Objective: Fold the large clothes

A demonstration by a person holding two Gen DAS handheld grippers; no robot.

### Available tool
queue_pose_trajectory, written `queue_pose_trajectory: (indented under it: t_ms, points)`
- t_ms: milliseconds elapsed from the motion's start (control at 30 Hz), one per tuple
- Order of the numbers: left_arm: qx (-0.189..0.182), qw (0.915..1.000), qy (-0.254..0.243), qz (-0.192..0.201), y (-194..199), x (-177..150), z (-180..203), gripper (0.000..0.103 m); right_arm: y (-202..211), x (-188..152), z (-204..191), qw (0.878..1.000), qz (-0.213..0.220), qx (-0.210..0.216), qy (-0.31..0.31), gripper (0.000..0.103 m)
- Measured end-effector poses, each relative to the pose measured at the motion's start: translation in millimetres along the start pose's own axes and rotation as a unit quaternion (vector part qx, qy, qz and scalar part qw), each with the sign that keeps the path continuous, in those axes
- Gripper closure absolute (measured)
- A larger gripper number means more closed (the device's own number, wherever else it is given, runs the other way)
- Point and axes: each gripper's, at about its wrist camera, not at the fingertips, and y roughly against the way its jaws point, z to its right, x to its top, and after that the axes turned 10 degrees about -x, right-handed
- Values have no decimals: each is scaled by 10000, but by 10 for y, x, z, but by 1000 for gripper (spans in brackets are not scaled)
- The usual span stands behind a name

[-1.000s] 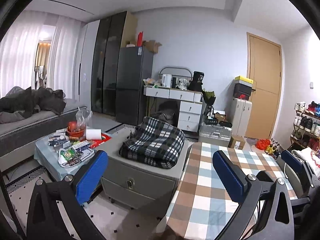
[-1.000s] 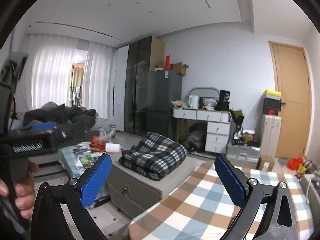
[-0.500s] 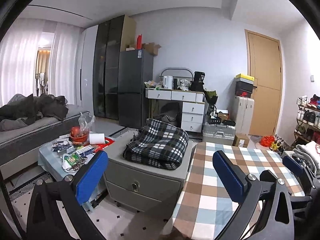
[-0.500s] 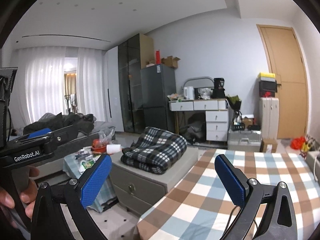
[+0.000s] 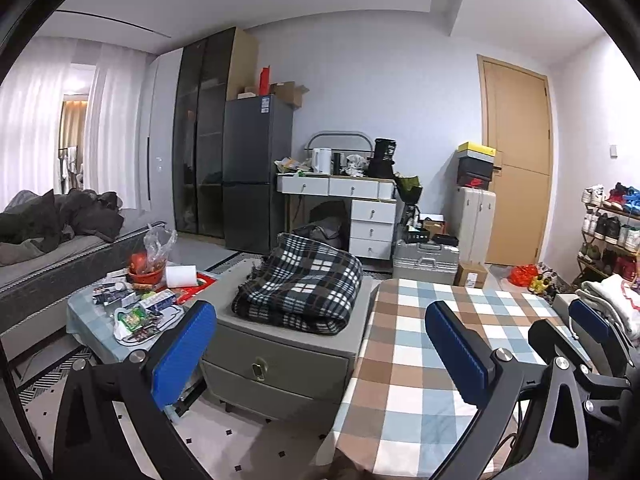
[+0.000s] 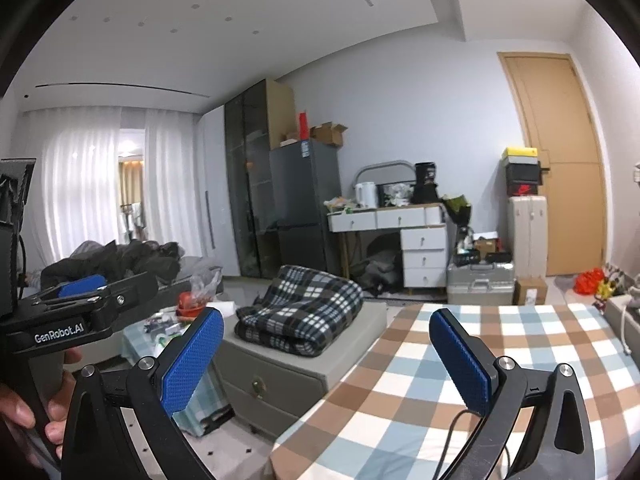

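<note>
A folded black-and-white plaid garment (image 5: 298, 284) lies on a grey drawer cabinet (image 5: 276, 356); it also shows in the right wrist view (image 6: 300, 308). A table with a brown, blue and white checked cloth (image 5: 432, 360) stands to its right, also in the right wrist view (image 6: 500, 368). My left gripper (image 5: 320, 344) is open and empty, held in the air in front of the cabinet and table. My right gripper (image 6: 326, 352) is open and empty over the table's near edge. A pile of light clothes (image 5: 608, 300) lies at the far right.
A low table (image 5: 120, 312) with snacks, a red bowl and a paper roll stands left of the cabinet. A sofa (image 5: 48, 248) with dark clothes is at far left. A fridge (image 5: 256, 172), white desk (image 5: 348, 196), suitcases (image 5: 426, 264), shoe rack (image 5: 608, 232) and door (image 5: 516, 168) line the back.
Both cameras have tilted up and drawn back slightly, so more ceiling shows. Both grippers stay open and empty. The plaid garment has not moved.
</note>
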Motion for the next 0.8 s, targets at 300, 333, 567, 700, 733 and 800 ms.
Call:
queue_pose_trajectory:
  t_ms: [300, 333, 567, 700, 733, 800]
  points:
    - [-137, 9999, 38, 25, 12, 5, -11, 1, 81, 8, -57, 9998, 175, -1, 111, 0]
    - [-130, 9999, 32, 33, 18, 10, -7, 1, 76, 3, -56, 9998, 159, 6, 107, 0]
    - [-147, 9999, -17, -2, -4, 20, 10, 1, 68, 0, -50, 9998, 134, 12, 123, 0]
    - [-166, 9999, -18, -19, 8, 9, 20, 1, 72, -1, -66, 9998, 137, 3, 153, 0]
    - [-164, 9999, -23, -28, 10, 7, 25, 1, 72, -1, -67, 9998, 133, 11, 141, 0]
    - [-153, 9999, -15, -64, 12, -3, 31, 1, 72, -2, -70, 9998, 123, 10, 147, 0]
